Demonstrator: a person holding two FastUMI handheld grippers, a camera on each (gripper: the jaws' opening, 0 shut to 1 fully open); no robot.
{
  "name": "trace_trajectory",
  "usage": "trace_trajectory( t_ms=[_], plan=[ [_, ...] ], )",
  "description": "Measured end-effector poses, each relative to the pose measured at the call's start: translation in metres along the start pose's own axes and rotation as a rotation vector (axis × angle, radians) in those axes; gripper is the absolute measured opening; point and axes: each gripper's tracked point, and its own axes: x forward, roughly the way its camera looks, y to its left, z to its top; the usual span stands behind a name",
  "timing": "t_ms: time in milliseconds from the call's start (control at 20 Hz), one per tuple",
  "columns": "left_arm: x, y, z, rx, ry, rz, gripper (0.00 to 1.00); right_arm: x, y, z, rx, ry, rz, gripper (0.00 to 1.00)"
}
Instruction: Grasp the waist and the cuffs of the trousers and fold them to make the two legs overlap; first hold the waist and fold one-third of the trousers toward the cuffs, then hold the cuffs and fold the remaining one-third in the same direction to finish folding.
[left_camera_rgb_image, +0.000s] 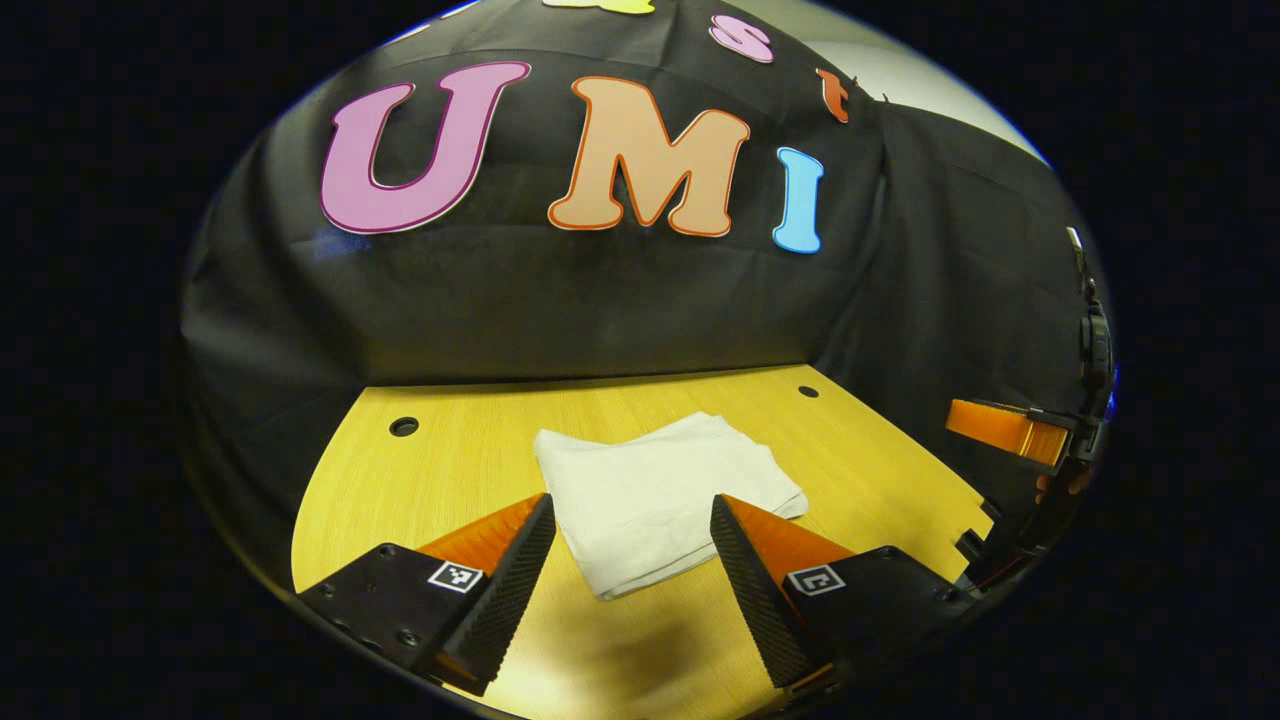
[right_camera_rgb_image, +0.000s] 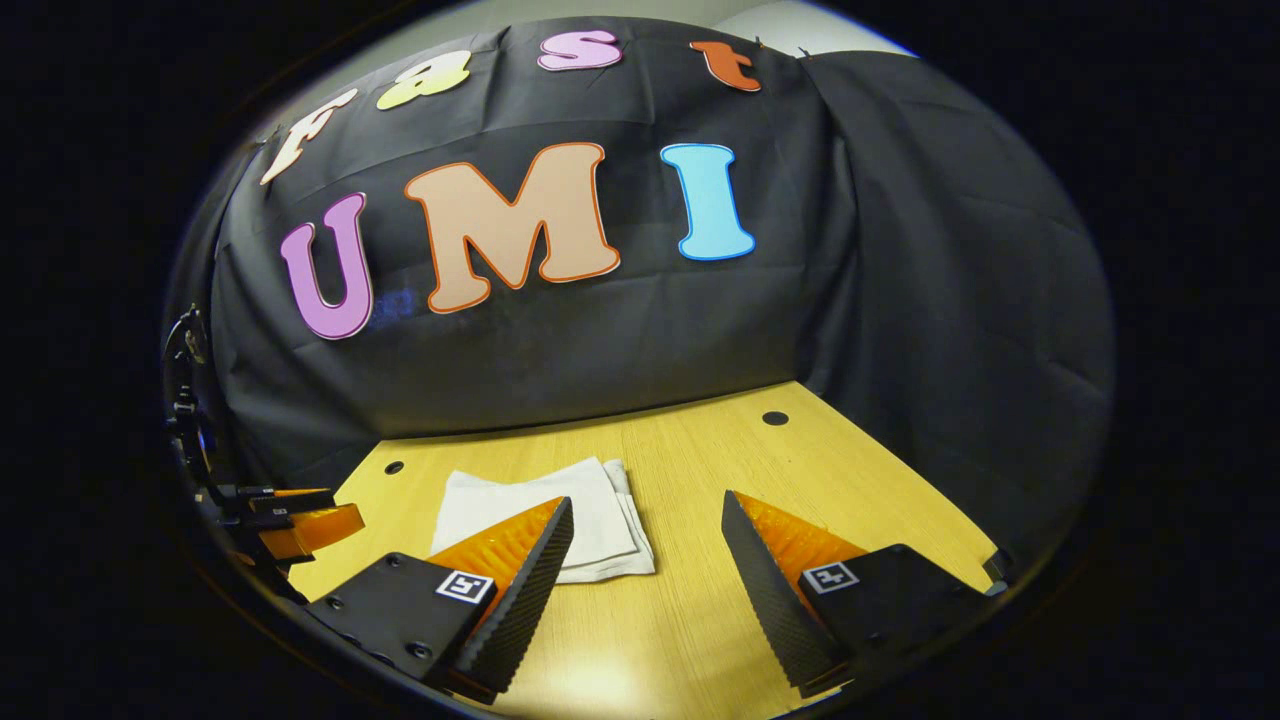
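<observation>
Tabletop (left_camera_rgb_image: 420, 470): bare wood on every side of the folded trousers (left_camera_rgb_image: 660, 495) | black cloth wall (left_camera_rgb_image: 600, 310) shuts the far edge and both flanks | left gripper (left_camera_rgb_image: 632, 510) jaws spread, trousers lying between and ahead of them | right gripper (right_camera_rgb_image: 648, 520) jaws spread over bare wood, trousers just beside its left finger

No legible text — (markers only) — anywhere.
</observation>
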Motion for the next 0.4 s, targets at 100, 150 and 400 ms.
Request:
trace_trajectory(
  t_ms=[100, 150, 400],
  plan=[
    [-0.0004, 0.0008, -0.0021, 0.01, 0.007, -0.006, 0.94, -0.0018, -0.0022, -0.0022, -0.008, 0.008, -0.01, 0.96],
    [-0.0015, 0.0013, -0.004, 0.015, 0.01, -0.011, 0.94, -0.003, -0.0023, -0.0033, -0.011, 0.01, -0.014, 0.96],
    [0.0017, 0.0004, -0.0011, 0.022, 0.007, -0.038, 0.94, -0.0059, -0.0002, -0.004, 0.001, 0.011, -0.031, 0.96]
  ],
)
